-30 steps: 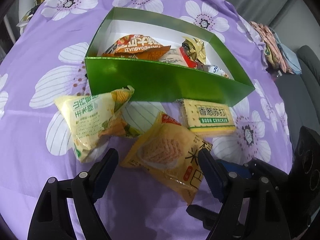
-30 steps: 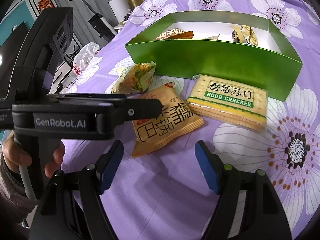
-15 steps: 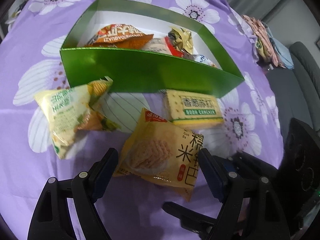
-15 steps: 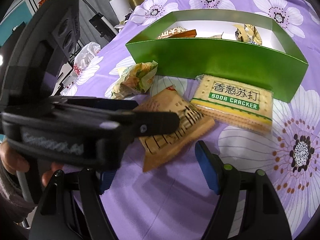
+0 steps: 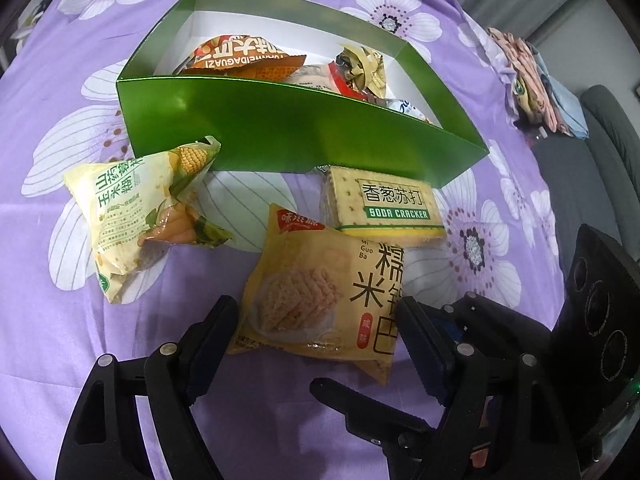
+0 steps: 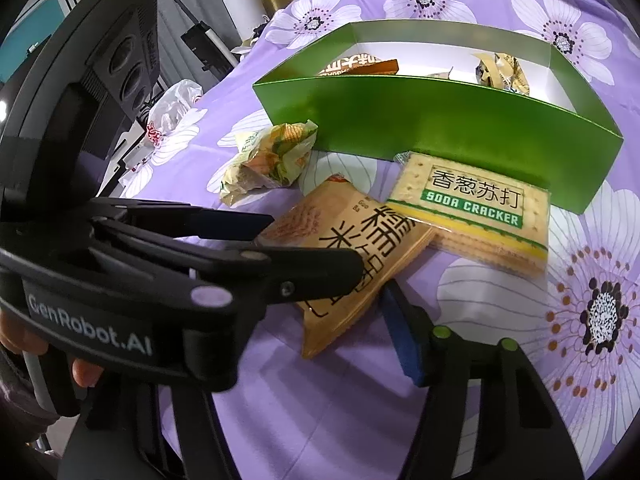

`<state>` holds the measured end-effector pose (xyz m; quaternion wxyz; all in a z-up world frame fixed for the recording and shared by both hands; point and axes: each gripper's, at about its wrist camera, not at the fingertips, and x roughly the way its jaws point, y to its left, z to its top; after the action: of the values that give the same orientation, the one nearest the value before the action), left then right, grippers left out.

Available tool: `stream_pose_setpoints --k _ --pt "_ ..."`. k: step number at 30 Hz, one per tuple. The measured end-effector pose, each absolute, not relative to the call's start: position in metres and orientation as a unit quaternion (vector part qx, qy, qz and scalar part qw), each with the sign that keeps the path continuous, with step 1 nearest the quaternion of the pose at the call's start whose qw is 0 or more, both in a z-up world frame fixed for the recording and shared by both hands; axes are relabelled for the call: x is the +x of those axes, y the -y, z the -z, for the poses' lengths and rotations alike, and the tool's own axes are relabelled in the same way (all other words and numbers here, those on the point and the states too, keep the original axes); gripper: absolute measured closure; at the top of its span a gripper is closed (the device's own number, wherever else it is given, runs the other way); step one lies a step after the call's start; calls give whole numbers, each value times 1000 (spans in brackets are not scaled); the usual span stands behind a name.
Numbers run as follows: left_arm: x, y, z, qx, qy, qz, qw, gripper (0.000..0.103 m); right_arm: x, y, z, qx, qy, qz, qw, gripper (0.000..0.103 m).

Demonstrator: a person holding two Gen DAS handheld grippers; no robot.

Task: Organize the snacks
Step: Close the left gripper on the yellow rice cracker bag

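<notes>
Progress: partly done. The green box [image 5: 288,136] already holds several packets, among them an orange crinkled pack [image 5: 244,58] at its left and a gold foil wrapper [image 5: 362,66] toward its right. Three snacks remain outside on the purple flowered cloth [image 5: 60,340], all on the near side of the box.

Items left:
- Corn snack bag [image 5: 132,208]: pale yellow-green film, puffed and creased, at the left, its top corner touching the box's near wall
- Soda cracker pack [image 5: 384,204]: flat, rectangular, clear wrap over stacked crackers, lying against the box wall to the right
- Rice crust packet [image 5: 316,300]: glossy orange-yellow pillow bag, nearest of the three, its far right corner touching or overlapping the cracker pack

Box: thin glossy card, green outside, white inside, open-topped, with straight upright walls.

Left gripper [image 5: 318,320]: released, jaws wide, straddling the rice crust packet's near end; the pads do not press on it.

Right gripper [image 6: 340,320]: jaws have just been closing, with the near corner of the same packet between them. Its left finger is hidden behind the left gripper, so I cannot tell whether contact is made
</notes>
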<state>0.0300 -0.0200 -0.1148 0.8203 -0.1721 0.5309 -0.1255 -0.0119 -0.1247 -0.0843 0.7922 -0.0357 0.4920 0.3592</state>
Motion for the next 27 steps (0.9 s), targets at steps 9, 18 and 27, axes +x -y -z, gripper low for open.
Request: stream_pose_setpoints --k 9,18,27 --pt "29 24 114 -167 -531 130 820 35 -11 129 87 -40 -492 -360 791 61" --pt "13 20 109 -157 -509 143 834 39 -25 126 81 -49 -478 -363 799 69" --pt "-13 10 96 -143 -501 118 846 39 -51 109 69 -62 -458 -385 799 69"
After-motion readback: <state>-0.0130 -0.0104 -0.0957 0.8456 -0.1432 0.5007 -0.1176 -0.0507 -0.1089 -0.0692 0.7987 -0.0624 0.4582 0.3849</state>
